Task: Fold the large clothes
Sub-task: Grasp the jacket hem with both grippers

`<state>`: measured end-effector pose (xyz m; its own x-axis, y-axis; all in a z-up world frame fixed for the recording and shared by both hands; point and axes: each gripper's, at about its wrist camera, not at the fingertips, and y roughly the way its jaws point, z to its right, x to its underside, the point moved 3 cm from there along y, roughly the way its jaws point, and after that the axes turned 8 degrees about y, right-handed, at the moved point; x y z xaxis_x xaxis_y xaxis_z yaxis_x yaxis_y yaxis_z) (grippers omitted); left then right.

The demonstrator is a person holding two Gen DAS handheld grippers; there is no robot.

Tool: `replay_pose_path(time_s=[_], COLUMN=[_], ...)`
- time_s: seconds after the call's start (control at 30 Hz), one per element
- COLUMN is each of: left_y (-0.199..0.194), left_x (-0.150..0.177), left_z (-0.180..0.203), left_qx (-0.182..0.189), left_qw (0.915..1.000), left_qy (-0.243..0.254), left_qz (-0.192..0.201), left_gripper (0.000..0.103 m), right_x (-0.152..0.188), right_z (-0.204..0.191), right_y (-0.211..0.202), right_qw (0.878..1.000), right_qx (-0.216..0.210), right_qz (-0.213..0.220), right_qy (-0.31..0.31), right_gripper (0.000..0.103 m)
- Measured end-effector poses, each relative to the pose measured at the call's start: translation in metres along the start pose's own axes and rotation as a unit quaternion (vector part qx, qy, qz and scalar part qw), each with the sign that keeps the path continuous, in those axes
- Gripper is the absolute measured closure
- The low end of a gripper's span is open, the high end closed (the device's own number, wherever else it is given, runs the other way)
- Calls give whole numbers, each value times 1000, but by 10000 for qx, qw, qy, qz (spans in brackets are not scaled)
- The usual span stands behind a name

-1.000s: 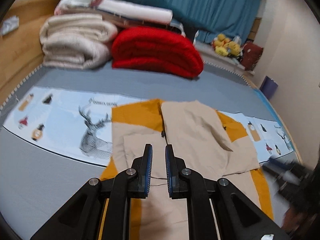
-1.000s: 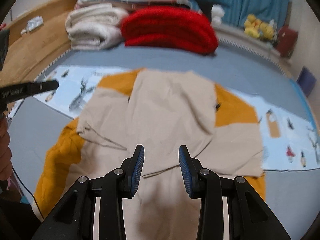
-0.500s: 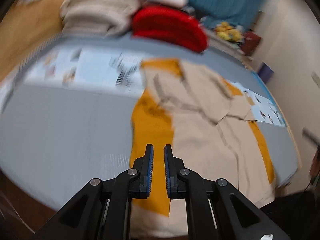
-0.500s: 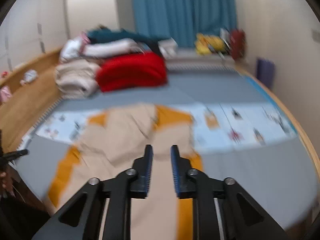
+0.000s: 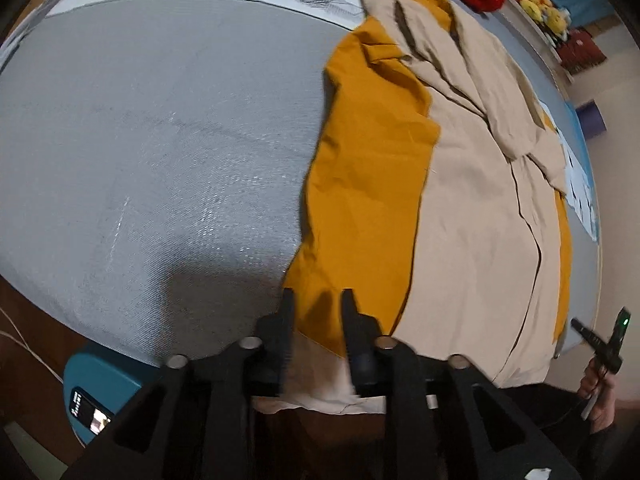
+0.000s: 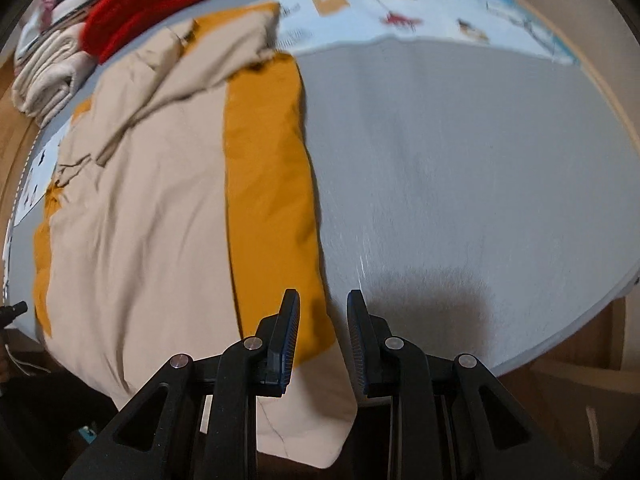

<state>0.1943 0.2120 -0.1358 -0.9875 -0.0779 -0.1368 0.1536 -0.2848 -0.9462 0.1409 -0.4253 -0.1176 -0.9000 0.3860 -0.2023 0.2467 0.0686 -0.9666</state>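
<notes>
Big soft garment (image 5: 460,208), beige cotton-looking panels with mustard-orange side strips, lies wrinkled and flat on the grey woven bed (image 5: 160,140), hem drooping over the near edge. The left gripper (image 5: 316,300) has dropped from mid-garment to the near-left hem corner; its fingers have just been opening and now straddle the orange edge, not pinching. The right gripper (image 6: 323,300) moved to the near-right corner, fingers partly spread over the orange strip's edge.

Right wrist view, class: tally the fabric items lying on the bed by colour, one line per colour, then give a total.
Beige-and-mustard garment: 1
Red folded blanket: 1
Cream folded blanket: 1
Light blue printed cloth: 1
Total: 4
</notes>
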Motion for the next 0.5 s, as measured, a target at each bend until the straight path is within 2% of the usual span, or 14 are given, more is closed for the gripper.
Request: replay_pose_path(time_s=[0.1,0.23,0.4,0.5], left_y=[2,7,16,25], left_x=[2,2,3,3], left_z=[-9,-11,-8,-5], left_qx=[69,109,29,-87], left_qw=[9998,9995,9992,9984], left_qy=[-146,-227,-103,-2], left_qz=[-81,-209,-397,-556], left_gripper=[66,64,61,60], right_x=[4,9,16,19], right_z=[1,1,3,4], right_y=[11,22,37,39], right_qw=[9998,9991,9968,9963], right_qx=[51,139,311,356], right_qz=[-178,-402,-724,-768], right_qy=[-35,-78,-138,-167], right_gripper=[74,64,62,62])
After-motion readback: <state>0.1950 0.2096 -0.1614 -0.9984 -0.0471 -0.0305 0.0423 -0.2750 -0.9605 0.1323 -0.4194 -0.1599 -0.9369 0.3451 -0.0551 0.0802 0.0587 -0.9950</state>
